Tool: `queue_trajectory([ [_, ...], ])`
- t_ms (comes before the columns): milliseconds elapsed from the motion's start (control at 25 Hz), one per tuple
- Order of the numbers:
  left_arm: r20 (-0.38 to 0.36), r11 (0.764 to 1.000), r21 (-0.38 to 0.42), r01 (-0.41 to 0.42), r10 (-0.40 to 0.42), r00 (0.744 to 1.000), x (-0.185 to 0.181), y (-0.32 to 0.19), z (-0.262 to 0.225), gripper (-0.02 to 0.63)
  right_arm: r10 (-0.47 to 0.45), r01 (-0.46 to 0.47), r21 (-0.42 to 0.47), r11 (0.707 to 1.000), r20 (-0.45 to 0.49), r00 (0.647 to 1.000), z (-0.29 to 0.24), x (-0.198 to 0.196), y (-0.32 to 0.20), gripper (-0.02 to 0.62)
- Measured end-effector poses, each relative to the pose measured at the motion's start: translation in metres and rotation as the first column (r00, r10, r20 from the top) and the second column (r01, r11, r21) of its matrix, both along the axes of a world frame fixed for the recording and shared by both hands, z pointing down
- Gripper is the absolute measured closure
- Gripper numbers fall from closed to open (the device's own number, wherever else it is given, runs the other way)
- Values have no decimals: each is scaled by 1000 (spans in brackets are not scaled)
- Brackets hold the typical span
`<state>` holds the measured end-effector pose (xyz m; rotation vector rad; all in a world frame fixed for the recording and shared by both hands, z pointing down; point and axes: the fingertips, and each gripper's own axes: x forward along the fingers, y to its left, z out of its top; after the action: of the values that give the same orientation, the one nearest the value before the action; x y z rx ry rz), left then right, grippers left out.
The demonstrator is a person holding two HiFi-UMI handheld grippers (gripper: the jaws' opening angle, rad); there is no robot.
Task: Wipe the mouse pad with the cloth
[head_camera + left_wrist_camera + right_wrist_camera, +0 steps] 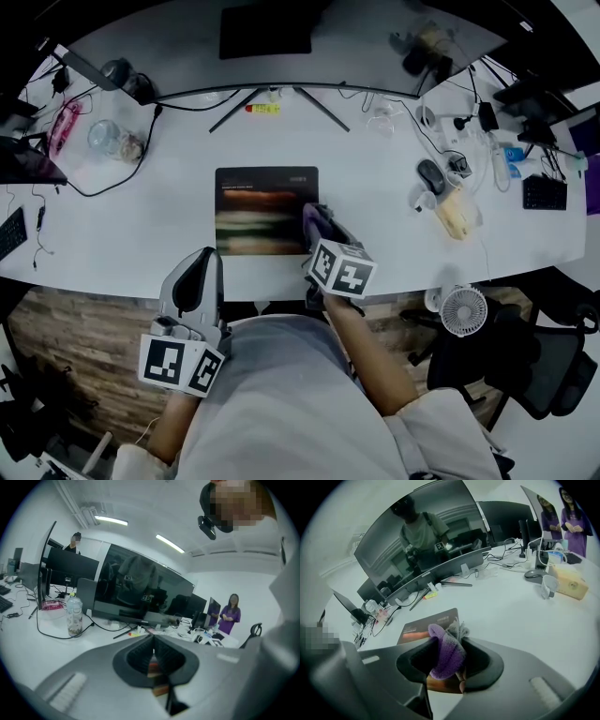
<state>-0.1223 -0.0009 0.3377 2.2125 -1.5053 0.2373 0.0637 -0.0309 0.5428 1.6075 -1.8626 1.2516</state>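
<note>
The dark mouse pad (265, 209) with coloured bands lies on the white desk in front of the curved monitor; it also shows in the right gripper view as the mouse pad (426, 625). My right gripper (319, 225) is shut on a purple and grey cloth (446, 648), held at the pad's right near corner; the cloth (315, 219) shows as a purple bunch there. My left gripper (199, 272) hangs at the desk's near edge, left of the pad, jaws shut with nothing between them (153, 654).
A monitor stand (272, 101), a yellow marker (263, 109), cables and a bottle (103, 137) sit behind the pad. At right lie a mouse (430, 174), a tissue box (452, 214) and clutter. A small fan (463, 310) and a chair stand right of me. People stand beyond the desk.
</note>
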Motion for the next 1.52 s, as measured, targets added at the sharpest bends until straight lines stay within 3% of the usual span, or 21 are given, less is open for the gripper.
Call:
queue_trajectory([
  [640,-21,1000,-17,15,-15,1000,-4,5,6,606,-34,34,-23,999,31,999,1,-20,17,445],
  [1520,-1,997,-26,72,-72,997,-45,9,8,606,-72,76,-34,997,112,991,4,-82,10,443],
])
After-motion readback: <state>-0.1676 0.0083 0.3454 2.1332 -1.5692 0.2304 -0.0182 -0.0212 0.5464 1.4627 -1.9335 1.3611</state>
